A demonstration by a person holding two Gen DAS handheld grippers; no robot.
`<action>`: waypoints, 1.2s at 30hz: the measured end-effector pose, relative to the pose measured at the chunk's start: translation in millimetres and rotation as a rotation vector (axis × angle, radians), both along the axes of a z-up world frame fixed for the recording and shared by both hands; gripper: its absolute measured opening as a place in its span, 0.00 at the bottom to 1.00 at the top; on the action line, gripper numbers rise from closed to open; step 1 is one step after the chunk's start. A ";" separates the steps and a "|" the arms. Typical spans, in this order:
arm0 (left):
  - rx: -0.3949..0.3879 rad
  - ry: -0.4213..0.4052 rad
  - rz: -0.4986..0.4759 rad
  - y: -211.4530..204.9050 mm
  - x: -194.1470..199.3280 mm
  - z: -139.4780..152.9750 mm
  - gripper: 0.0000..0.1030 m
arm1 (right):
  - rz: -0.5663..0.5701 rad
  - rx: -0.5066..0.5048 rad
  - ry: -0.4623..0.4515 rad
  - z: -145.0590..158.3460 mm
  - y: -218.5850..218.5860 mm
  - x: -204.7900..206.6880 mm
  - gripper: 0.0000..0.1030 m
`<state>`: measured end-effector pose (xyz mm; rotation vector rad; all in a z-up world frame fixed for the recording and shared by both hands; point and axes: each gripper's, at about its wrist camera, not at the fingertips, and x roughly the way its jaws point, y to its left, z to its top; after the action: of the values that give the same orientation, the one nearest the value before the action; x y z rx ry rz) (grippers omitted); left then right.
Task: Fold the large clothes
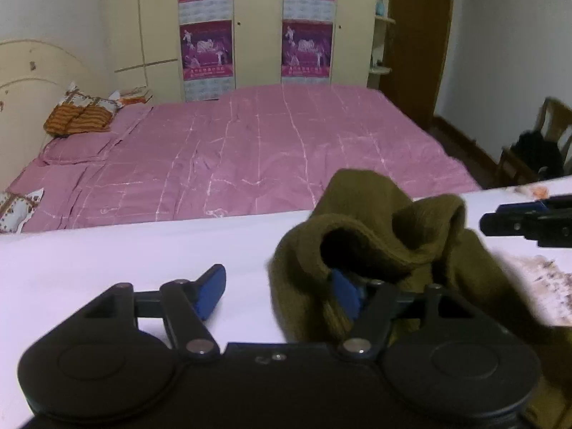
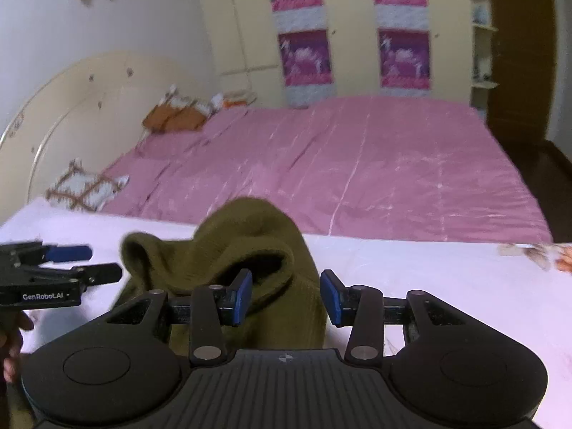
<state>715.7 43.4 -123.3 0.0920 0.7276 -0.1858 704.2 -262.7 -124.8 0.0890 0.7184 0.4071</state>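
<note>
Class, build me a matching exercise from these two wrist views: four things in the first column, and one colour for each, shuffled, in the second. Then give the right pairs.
Column one:
1. garment bunched on the table
2. bed cover
3. gripper pads
4. table top

Column two:
A. blue
B. white
C. olive green
D. pink

Pairs: 1-C, 2-D, 3-A, 4-B.
</note>
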 end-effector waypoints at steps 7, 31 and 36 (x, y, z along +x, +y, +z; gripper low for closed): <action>0.027 0.028 0.002 -2.6 25.8 -13.9 0.43 | 0.078 -0.036 -0.059 -32.7 18.6 23.3 0.37; -0.148 -0.168 -0.145 49.1 -194.4 54.6 0.11 | 0.123 -0.118 -0.292 61.4 -10.2 -220.7 0.04; -0.112 -0.203 -0.178 60.5 -260.8 56.9 0.11 | 0.093 -0.122 -0.270 54.0 -5.6 -304.0 0.04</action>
<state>454.9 103.9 -66.4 0.0678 0.5049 -0.3807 400.3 -268.2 -70.9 -0.1132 0.4809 0.4530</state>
